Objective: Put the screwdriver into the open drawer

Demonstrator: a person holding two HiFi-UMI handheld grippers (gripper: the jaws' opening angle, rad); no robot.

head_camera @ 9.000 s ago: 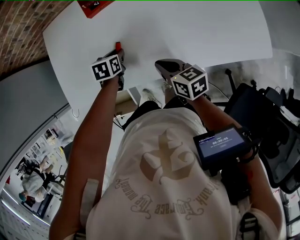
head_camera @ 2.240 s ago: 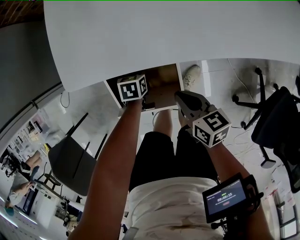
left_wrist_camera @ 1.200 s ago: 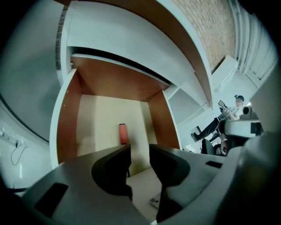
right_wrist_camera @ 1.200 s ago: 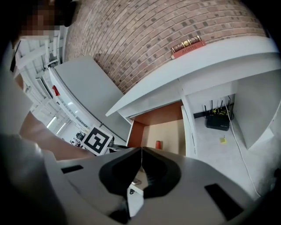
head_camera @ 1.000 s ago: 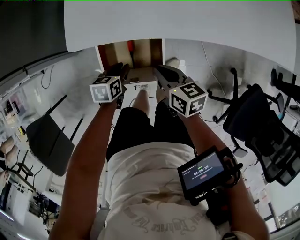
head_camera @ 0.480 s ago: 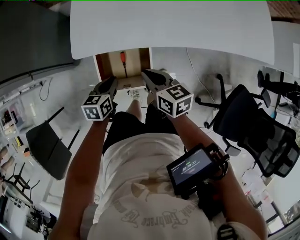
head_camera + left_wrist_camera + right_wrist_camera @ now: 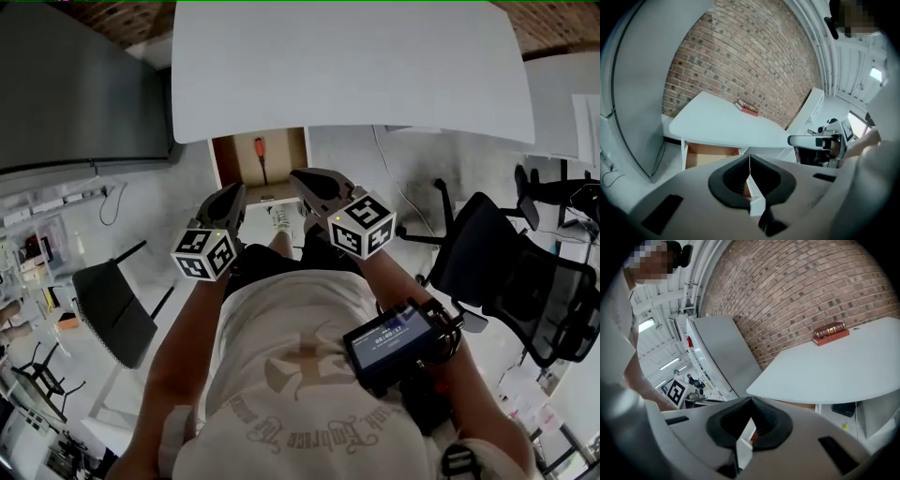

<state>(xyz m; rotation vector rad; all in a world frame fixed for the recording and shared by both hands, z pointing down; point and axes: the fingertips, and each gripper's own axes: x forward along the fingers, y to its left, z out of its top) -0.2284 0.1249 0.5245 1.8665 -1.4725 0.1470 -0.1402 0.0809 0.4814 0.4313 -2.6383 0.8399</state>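
Observation:
The screwdriver (image 7: 259,150), orange-handled, lies inside the open wooden drawer (image 7: 234,155) under the white table (image 7: 356,66), touched by nothing. My left gripper (image 7: 236,190) hangs near the drawer front. Its jaws have just been closing and now meet with nothing between them, as the left gripper view (image 7: 749,155) shows. My right gripper (image 7: 300,175) is beside it at the same height, and its jaws also meet empty (image 7: 751,399). The drawer (image 7: 710,154) shows in the left gripper view too, partly hidden by the jaws.
A red book (image 7: 747,108) lies at the table's far end (image 7: 830,333) by a brick wall. Black office chairs stand at the right (image 7: 506,272) and left (image 7: 117,309). A grey cabinet (image 7: 84,94) is left of the table. The person's shoe (image 7: 281,217) is below the drawer.
Both grippers have risen up and away from the drawer, side by side. The screwdriver stays lying in the drawer. The drawer remains open.

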